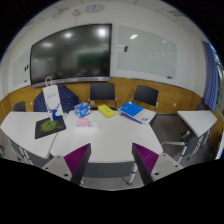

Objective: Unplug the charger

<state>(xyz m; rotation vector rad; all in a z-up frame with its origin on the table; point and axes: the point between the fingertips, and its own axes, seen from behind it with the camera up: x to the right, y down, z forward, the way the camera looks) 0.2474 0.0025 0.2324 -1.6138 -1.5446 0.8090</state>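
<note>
My gripper (pixel 112 166) is held high, looking across a white table (pixel 100 135) in a meeting room. Its two fingers with purple pads (pixel 81 158) stand wide apart with nothing between them. I cannot make out a charger, cable or socket from here. On the table beyond the fingers lie a black mat-like item (pixel 46 127), a small blue box (pixel 82 110), a yellow object (pixel 107 111) and a blue and white flat item (pixel 133 111).
Dark chairs (pixel 103 92) stand along the far side of the table. A big dark screen (pixel 70 52) and a whiteboard (pixel 146 50) hang on the back wall. A second white table (pixel 196 122) stands to the right.
</note>
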